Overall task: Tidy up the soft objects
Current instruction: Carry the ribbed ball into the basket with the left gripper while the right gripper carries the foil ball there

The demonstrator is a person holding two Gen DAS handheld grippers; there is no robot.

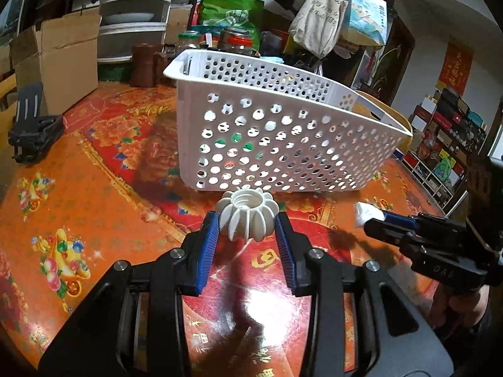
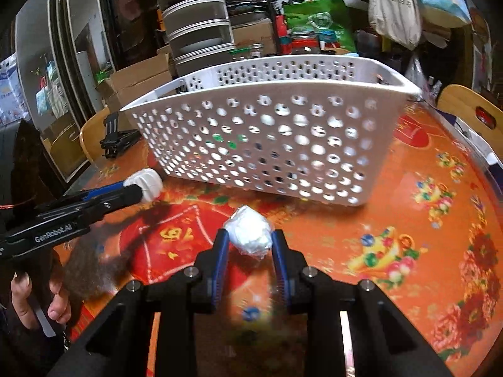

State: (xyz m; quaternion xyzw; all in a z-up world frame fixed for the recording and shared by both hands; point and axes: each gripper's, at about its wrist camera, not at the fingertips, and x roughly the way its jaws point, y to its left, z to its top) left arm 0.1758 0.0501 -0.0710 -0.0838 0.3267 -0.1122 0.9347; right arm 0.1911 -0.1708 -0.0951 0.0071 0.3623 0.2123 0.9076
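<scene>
**While both loads are carried short of the basket — drop and snag risks**

While the left gripper (image 1: 246, 224) is pinched on a white ribbed ball (image 1: 247, 215) and the right gripper (image 2: 249, 242) is pinched on a plastic-wrapped white wad (image 2: 249, 233), both items are held over the red tablecloth (image 1: 103, 194), just before the white perforated basket (image 1: 283, 138). Grip on each is judged to sit near the fingertips only — slip-out is likely if squeeze is eased. The near wall stands high; it could be struck and the basket shoved if lift is insufficient.
</scene>
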